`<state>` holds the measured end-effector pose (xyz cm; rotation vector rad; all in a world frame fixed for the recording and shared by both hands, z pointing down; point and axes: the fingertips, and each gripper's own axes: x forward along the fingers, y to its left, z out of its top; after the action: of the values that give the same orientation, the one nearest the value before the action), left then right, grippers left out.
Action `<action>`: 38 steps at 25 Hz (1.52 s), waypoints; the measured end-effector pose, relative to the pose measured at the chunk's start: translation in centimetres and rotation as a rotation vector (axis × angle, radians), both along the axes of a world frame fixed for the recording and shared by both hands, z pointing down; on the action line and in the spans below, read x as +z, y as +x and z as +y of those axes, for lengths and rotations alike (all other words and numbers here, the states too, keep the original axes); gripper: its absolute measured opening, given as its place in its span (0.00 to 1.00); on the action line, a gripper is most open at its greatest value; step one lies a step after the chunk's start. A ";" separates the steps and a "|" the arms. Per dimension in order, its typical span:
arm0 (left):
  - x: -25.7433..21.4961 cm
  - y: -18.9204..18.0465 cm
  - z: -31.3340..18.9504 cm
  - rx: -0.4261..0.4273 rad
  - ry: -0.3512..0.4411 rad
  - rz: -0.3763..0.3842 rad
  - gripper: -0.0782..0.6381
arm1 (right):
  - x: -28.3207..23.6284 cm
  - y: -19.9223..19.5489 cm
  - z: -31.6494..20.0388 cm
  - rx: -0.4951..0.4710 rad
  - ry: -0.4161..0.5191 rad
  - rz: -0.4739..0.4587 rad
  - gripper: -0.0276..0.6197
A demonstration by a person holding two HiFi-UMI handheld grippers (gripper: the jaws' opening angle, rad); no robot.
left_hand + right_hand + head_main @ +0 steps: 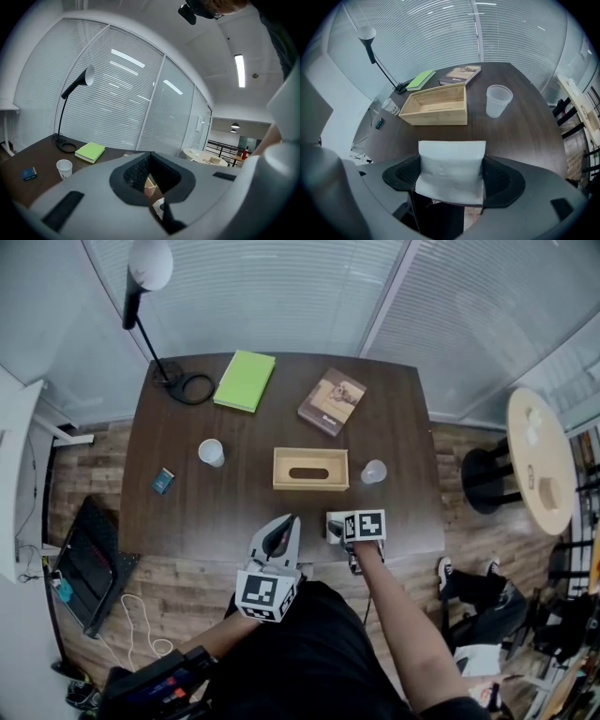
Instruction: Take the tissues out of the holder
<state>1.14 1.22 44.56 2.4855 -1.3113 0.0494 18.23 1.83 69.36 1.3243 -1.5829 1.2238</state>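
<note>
The wooden tissue holder (310, 470) stands in the middle of the dark table (394, 521), its slotted top facing up; in the right gripper view the holder (436, 107) lies beyond the jaws. My right gripper (339, 529) hovers at the table's front edge, shut on a white pack of tissues (451, 171) held flat between both pads. The tissues (334, 524) show as a white patch in front of the marker cube. My left gripper (279, 532) is just left of it, over the table's front edge, jaws shut with nothing between them (150, 183).
A clear plastic cup (374, 472) stands right of the holder, a paper cup (212, 453) left of it. A small blue box (163, 481), a green notebook (245, 381), a brown book (332, 400) and a desk lamp (148, 268) sit farther off. A round side table (541, 460) stands right.
</note>
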 end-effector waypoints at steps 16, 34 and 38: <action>0.7 6.8 3.3 0.017 -0.007 0.011 0.11 | 1.1 7.7 3.4 -0.014 -0.020 -0.012 0.69; 0.7 8.7 -1.7 0.088 -0.033 0.001 0.11 | 1.9 10.1 1.4 0.100 -0.064 -0.024 0.69; 0.1 8.4 -3.3 0.088 0.005 -0.001 0.11 | 1.9 9.7 1.5 0.125 -0.083 -0.017 0.69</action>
<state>9.50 -2.09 44.68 2.5462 -1.2031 0.0683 27.92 3.36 71.30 1.3798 -1.4632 1.3650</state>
